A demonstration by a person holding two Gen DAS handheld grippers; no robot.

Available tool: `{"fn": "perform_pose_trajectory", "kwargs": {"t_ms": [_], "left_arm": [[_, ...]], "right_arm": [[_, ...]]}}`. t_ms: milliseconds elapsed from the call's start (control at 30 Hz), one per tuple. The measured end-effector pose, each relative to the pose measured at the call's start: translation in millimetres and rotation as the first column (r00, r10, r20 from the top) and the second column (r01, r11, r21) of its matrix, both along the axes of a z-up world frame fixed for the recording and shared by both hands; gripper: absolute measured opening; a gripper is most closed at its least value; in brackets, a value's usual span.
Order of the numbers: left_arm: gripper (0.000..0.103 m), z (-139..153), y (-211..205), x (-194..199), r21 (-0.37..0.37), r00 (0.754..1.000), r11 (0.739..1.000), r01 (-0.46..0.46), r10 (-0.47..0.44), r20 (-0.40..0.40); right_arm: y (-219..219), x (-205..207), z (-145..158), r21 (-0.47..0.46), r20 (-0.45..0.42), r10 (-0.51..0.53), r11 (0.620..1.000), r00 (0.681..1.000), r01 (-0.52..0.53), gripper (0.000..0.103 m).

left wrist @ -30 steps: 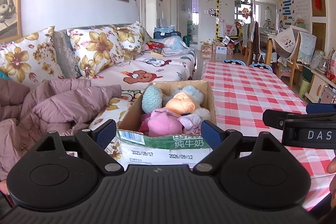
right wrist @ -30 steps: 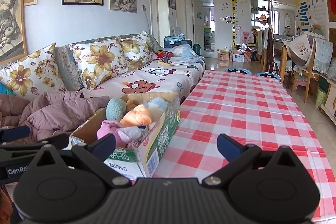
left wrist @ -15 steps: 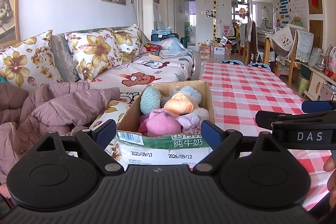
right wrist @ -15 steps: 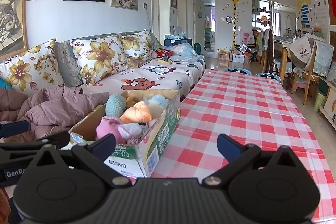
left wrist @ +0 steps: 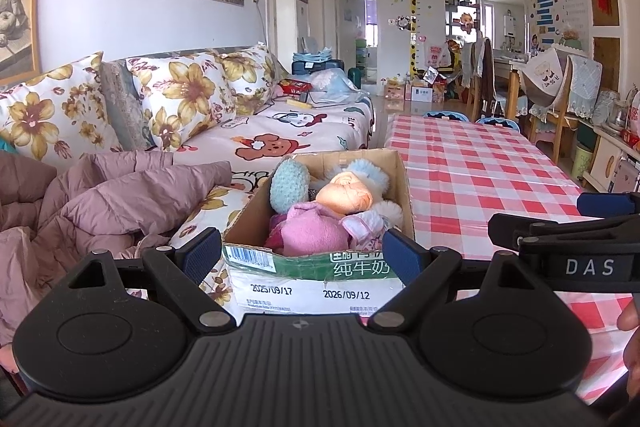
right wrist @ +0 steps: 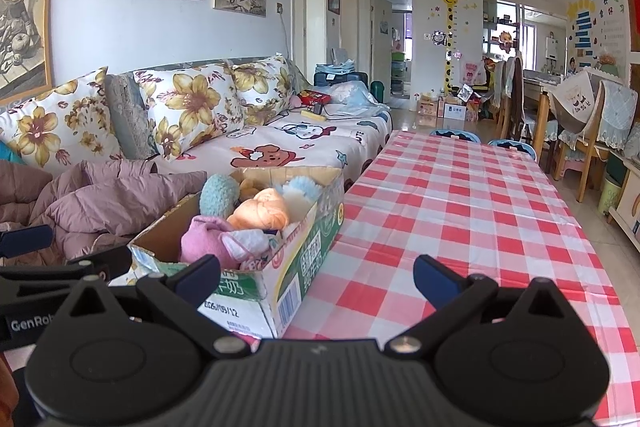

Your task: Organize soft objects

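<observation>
I find the soft toys (left wrist: pixel 328 203) heaped in the box (left wrist: pixel 320 267) at the table (left wrist: pixel 480 163) edge, dead ahead of my left gripper (left wrist: pixel 302 253), nearer than my right gripper (right wrist: pixel 318 277); both jaws apart, empty

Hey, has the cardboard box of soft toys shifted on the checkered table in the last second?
No. The cardboard box sits at the same left edge of the checkered table, next to the sofa; only the camera view drifted slightly.
</observation>
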State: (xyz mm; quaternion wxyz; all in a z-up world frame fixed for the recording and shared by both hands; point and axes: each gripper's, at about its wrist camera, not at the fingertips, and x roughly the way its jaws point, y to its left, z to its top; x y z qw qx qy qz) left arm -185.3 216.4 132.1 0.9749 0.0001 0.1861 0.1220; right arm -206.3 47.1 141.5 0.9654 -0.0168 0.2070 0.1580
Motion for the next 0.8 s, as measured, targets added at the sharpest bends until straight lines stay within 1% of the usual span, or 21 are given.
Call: {"fn": "perform_pose_trajectory", "kwargs": {"t_ms": [233,467,800], "left_arm": [[0.103,-0.4,-0.4,0.7,0.005,1.0,1.0,-0.007,0.007,-0.003],[0.103,-0.6,0.2,1.7,-0.006,1.0,1.0,-0.009,0.009,-0.006],[0.103,-1.8,-2.6,4.0,0.004,1.0,1.0,-0.012,0.012,-0.01]], "right_arm": [[0.8,0.9,-1.7,-0.003,-0.002,0.002,1.0,1.0,-0.002,0.102],[2.3,3.2,-4.6,-0.008,-0.004,0.006,1.0,1.0,-0.006,0.102],[0.9,5.4,-5.4,-0.012,-0.003,0.006,1.0,1.0,-0.006,0.102]]}}
